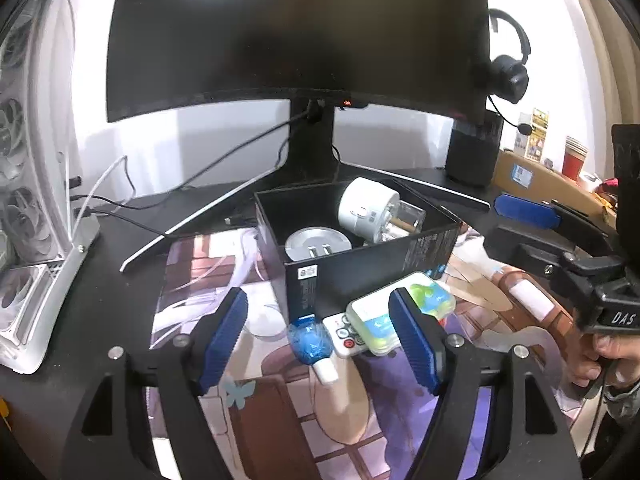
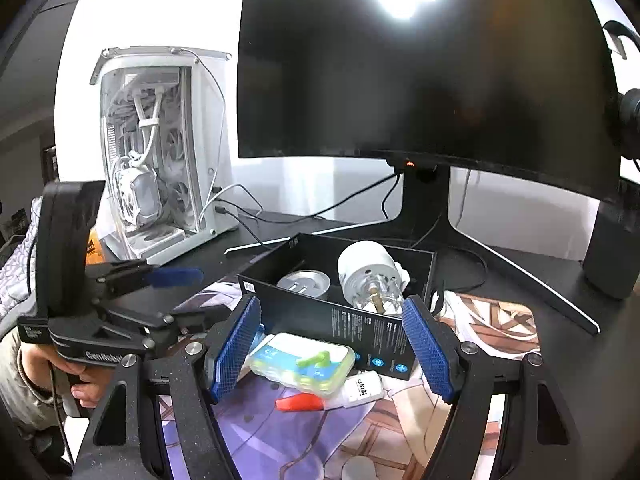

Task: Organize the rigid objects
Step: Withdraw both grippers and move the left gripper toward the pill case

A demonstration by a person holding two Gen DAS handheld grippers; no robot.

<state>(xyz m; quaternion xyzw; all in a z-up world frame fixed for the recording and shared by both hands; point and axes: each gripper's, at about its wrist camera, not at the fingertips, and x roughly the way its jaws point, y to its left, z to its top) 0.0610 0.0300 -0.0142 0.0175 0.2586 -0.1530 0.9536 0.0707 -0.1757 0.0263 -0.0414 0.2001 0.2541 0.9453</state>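
remote half hidden under pill case

A dark curved monitor stands behind, white PC case to its left, headset hanging right

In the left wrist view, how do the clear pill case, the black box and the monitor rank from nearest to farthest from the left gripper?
1. Clear pill case: right at the left gripper's right finger, on the mat.
2. Black box: just behind the case.
3. Monitor: farthest, at the back of the desk.
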